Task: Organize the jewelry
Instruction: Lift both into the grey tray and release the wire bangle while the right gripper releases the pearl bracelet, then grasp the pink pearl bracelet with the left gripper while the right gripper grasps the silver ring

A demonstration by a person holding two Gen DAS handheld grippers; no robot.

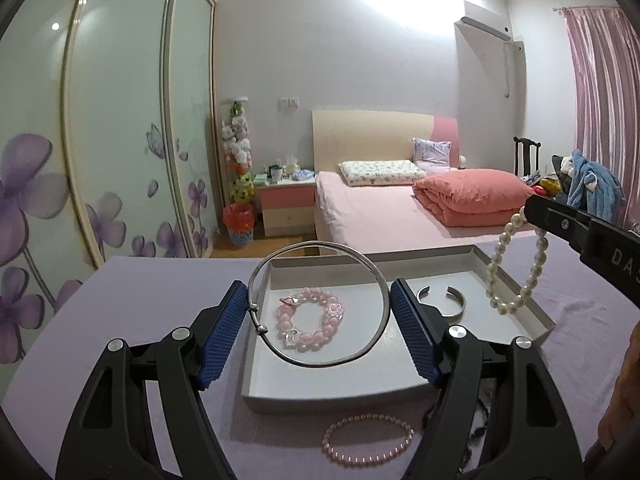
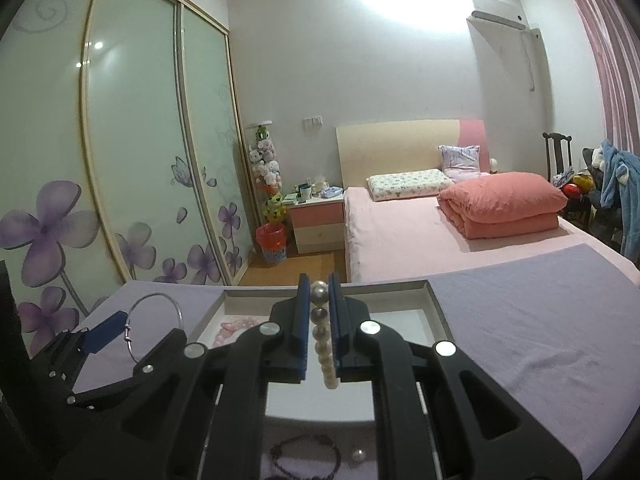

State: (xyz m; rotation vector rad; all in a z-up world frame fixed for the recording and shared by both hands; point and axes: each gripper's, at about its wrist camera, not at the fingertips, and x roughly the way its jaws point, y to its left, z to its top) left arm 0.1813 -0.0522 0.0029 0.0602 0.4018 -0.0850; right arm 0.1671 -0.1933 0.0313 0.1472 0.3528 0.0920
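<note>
My left gripper (image 1: 318,300) is shut on a thin silver bangle (image 1: 376,272), holding it upright over the white tray (image 1: 516,292). In the tray lie a chunky pink bead bracelet (image 1: 308,318) and a silver cuff (image 1: 456,300). My right gripper (image 2: 319,292) is shut on a white pearl bracelet (image 2: 322,336); in the left wrist view the pearl bracelet (image 1: 520,276) hangs from the right gripper (image 1: 534,210) above the tray's right side. A thin pink bead bracelet (image 1: 368,440) lies on the purple cloth in front of the tray. The left gripper and bangle (image 2: 154,324) also show in the right wrist view.
The tray sits on a purple-covered table (image 1: 140,320). A dark bracelet (image 2: 304,458) and a loose pearl (image 2: 357,455) lie on the cloth near the tray's front. Beyond are a pink bed (image 1: 384,216), a nightstand (image 1: 286,204) and sliding wardrobe doors (image 1: 120,140).
</note>
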